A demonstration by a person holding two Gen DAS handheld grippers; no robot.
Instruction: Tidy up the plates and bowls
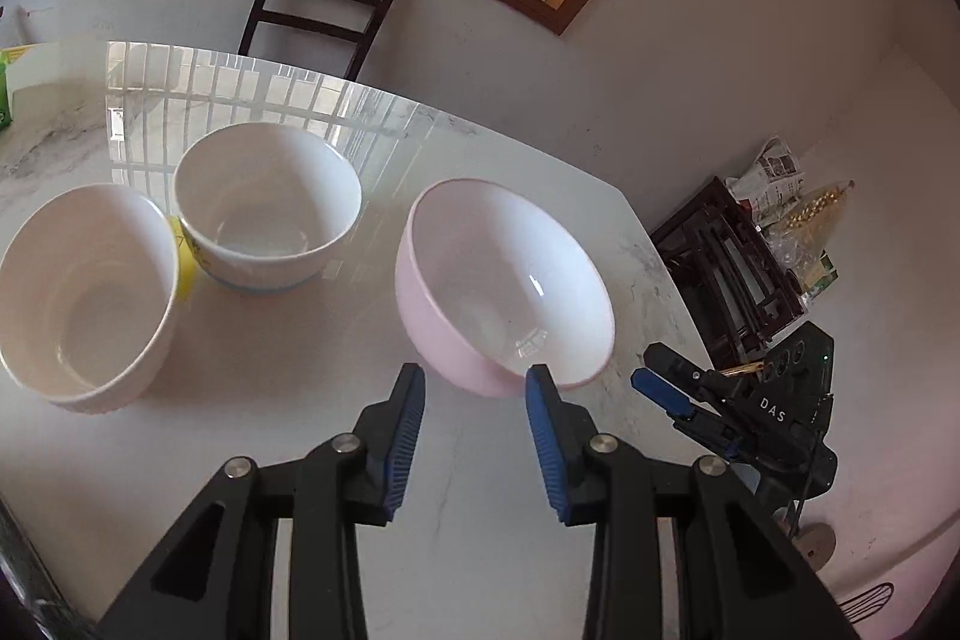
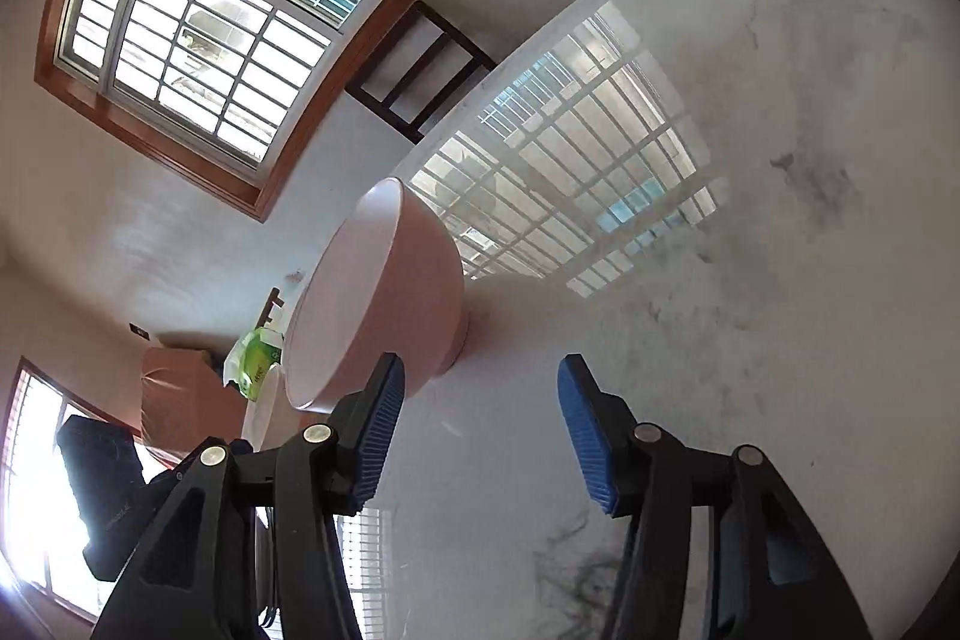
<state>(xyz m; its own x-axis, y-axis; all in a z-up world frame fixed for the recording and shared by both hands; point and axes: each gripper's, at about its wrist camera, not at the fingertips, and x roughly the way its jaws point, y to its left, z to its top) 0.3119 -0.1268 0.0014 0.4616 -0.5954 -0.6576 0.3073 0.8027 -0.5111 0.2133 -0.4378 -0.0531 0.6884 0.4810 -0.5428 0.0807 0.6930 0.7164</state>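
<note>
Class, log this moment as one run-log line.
left hand-held gripper: open, near pink bowl | right hand-held gripper: open, empty | three bowls on table

Three bowls stood on the table [image 1: 312,460] — one bowl [image 1: 84,298] leftmost; a second bowl [image 1: 267,208] just behind-right; a third bowl [image 1: 504,286] apart, rightward; a chair [image 1: 327,1] behind.

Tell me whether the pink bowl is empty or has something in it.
Empty. The left wrist view looks down into the pink bowl, which stands upright on the marble table, and shows only its bare white inside with a glint of light.
</note>
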